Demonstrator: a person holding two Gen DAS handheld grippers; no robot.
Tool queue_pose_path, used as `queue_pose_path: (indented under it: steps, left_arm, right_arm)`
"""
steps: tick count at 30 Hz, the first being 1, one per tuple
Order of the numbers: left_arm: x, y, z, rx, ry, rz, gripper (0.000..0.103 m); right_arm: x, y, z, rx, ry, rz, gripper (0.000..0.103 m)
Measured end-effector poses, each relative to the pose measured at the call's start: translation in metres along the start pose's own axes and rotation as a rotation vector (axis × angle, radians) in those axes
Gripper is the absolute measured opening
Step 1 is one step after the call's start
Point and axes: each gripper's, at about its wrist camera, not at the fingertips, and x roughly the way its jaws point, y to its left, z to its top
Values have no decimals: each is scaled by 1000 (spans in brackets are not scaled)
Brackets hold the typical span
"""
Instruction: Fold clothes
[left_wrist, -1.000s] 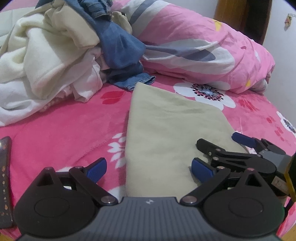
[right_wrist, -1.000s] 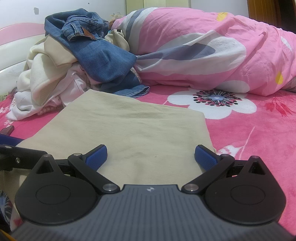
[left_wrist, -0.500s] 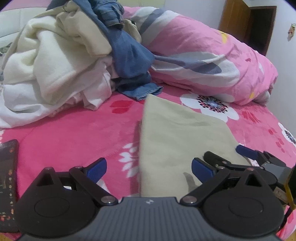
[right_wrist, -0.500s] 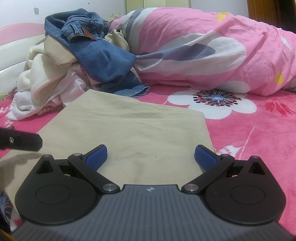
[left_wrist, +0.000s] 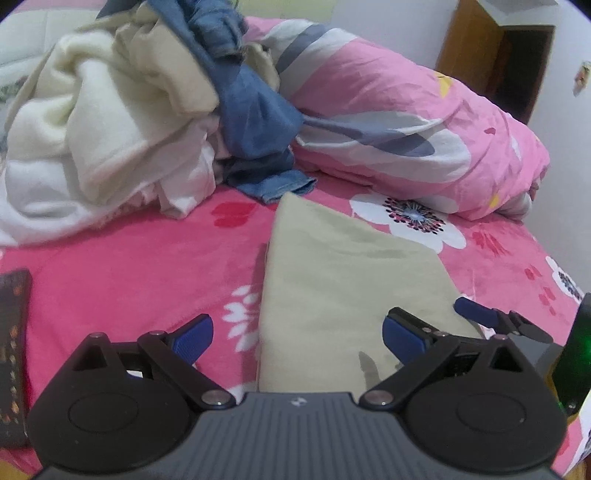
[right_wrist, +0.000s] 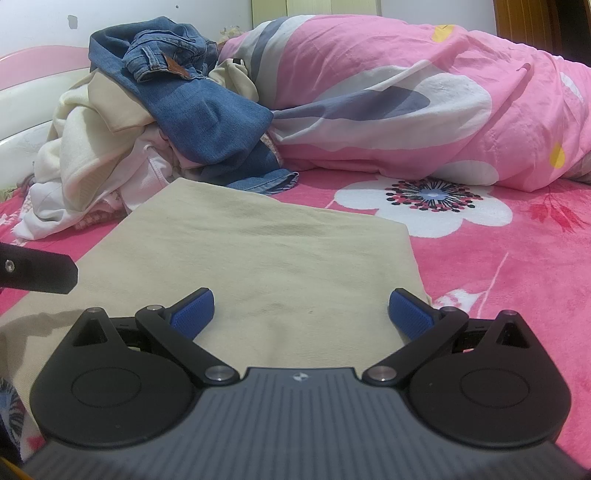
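A folded beige garment lies flat on the pink flowered bedspread. My left gripper hovers open over the garment's near left edge, with nothing between its blue pads. My right gripper stands open low over the garment's near right part, also empty. In the left wrist view the right gripper reaches in from the right. One black finger of the left gripper shows at the left edge of the right wrist view.
A heap of cream clothes topped by blue jeans sits behind the garment. A rolled pink quilt lies at the back. A dark flat object lies at the left. A wooden door stands far right.
My left gripper has lifted and drawn back to the left, off the garment. The right gripper and the garment have stayed still.
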Motion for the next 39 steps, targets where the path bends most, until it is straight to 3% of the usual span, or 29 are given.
queue_pose_path:
  steps: [4, 15, 27, 34, 39]
  left_arm:
    - [-5, 0, -3, 37, -36, 8, 103]
    - [-10, 6, -9, 28, -8, 32, 103]
    - [-19, 9, -20, 27, -51, 10, 103]
    - [-14, 18, -34, 54, 14, 20, 103]
    - [-14, 25, -37, 68, 18, 8, 103]
  right_arm:
    - [0, 0, 0, 1, -1, -1, 102]
    - [0, -1, 0, 2, -5, -1, 102]
    - [-3, 2, 2, 11, 24, -5, 102]
    - [-51, -2, -16, -10, 66, 145, 102]
    - [-96, 10, -36, -139, 162, 94, 102]
